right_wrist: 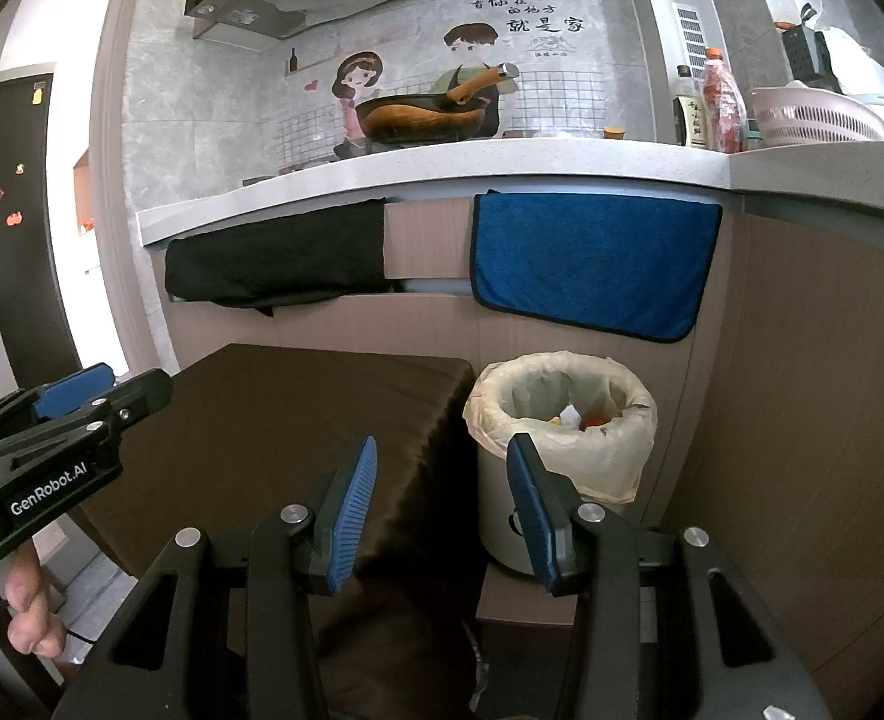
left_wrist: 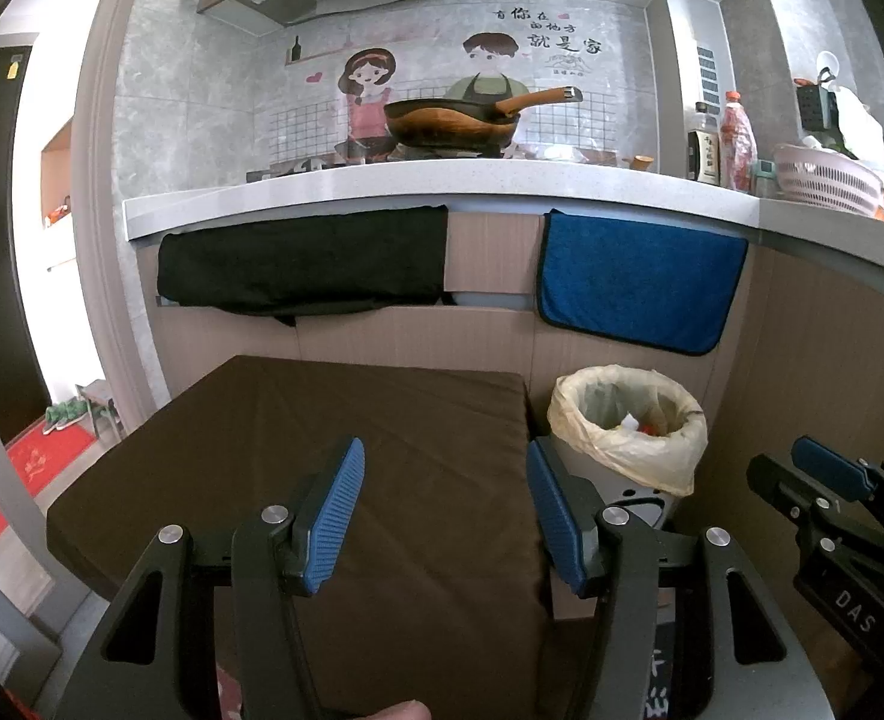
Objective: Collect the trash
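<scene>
A white trash bin [left_wrist: 628, 426] lined with a pale plastic bag stands on the floor right of a low table under a brown cloth [left_wrist: 334, 420]. It holds scraps of white, yellow and red trash [right_wrist: 580, 417]. My left gripper [left_wrist: 445, 480] is open and empty above the brown cloth. My right gripper [right_wrist: 442, 474] is open and empty over the cloth's right edge, just left of the bin [right_wrist: 562, 414]. Each gripper shows at the edge of the other's view: the right gripper [left_wrist: 826, 480], the left gripper [right_wrist: 76, 396].
A kitchen counter [left_wrist: 442, 186] runs behind, with a wok [left_wrist: 451, 120] on the stove, bottles [left_wrist: 736, 138] and a pink basket [left_wrist: 826, 177]. A black cloth [left_wrist: 304, 261] and a blue towel [left_wrist: 640, 279] hang below it. A wooden cabinet wall [right_wrist: 802, 390] stands right.
</scene>
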A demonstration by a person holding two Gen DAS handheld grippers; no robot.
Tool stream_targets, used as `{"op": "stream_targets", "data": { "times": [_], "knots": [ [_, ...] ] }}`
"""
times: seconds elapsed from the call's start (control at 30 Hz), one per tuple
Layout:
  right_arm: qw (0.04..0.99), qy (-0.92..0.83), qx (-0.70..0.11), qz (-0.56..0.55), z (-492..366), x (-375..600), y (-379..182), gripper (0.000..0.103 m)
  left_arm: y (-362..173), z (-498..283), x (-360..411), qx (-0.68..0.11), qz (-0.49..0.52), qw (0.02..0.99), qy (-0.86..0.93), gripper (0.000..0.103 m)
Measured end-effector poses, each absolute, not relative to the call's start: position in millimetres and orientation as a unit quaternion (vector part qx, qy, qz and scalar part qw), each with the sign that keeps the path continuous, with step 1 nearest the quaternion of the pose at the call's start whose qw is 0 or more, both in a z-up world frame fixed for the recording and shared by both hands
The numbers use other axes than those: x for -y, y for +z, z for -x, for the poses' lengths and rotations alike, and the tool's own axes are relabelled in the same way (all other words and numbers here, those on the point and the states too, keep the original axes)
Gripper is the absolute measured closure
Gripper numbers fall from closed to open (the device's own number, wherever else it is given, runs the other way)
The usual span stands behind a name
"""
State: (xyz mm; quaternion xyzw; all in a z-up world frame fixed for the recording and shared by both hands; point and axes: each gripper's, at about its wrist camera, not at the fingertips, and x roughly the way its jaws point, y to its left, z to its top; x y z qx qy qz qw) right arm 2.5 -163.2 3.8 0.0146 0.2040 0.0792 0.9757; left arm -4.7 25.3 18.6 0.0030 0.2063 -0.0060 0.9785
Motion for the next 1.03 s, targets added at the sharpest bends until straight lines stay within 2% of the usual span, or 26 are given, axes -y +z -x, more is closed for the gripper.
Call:
{"op": "stream_targets", "data": {
  "times": [1.03],
  "knots": [
    [0.975,0.077,-0.206,-0.016,-4.2,166.2,5.5,0.060,15.5,2.7,-16.4,-0.216,-0.003,0.976,-0.005,0.046]
  ]
}}
